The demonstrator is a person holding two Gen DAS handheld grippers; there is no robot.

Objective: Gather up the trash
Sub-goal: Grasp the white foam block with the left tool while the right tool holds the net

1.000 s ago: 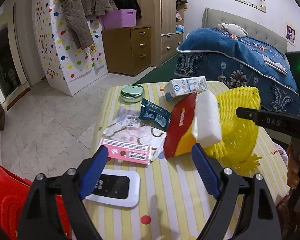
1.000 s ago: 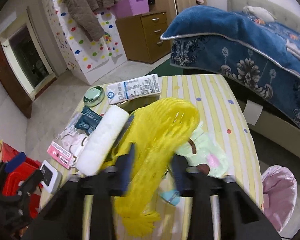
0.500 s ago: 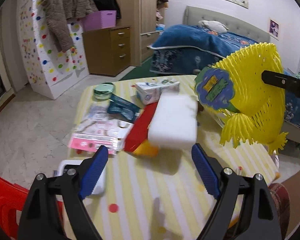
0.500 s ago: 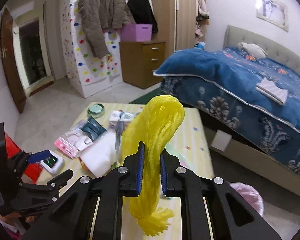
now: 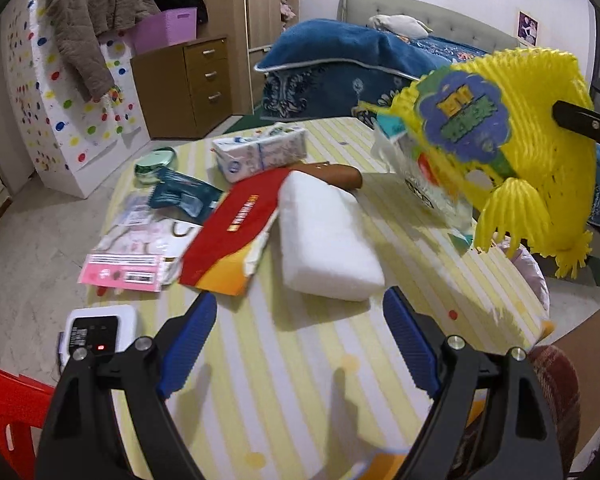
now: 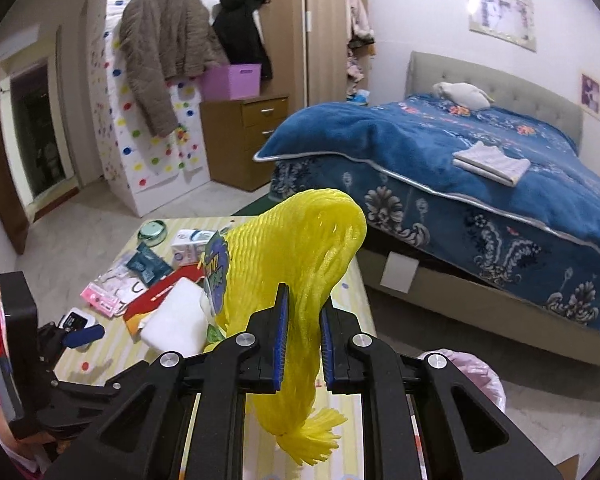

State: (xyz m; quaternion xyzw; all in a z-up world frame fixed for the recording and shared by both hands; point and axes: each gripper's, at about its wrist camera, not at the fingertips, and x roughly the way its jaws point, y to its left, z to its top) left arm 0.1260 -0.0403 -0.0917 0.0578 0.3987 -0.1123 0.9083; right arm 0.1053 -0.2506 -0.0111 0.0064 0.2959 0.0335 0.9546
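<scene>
Yellow foam net sleeve lifted off the table, on its way to the bin.

The yellow foam mesh fruit sleeve with a round blue-green sticker is clenched between the right gripper pads, its frayed tail hanging below them; it hangs above the yellow striped table. The pink-lined trash bin sits low to the right of those fingers, so the next move likely calls for swinging over it and releasing. The left gripper stands wide and empty, the white foam block just ahead of its fingertips.

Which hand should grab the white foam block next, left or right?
Left. The left gripper is open and empty just short of the white foam block, while the right gripper is shut on the yellow foam net.
</scene>
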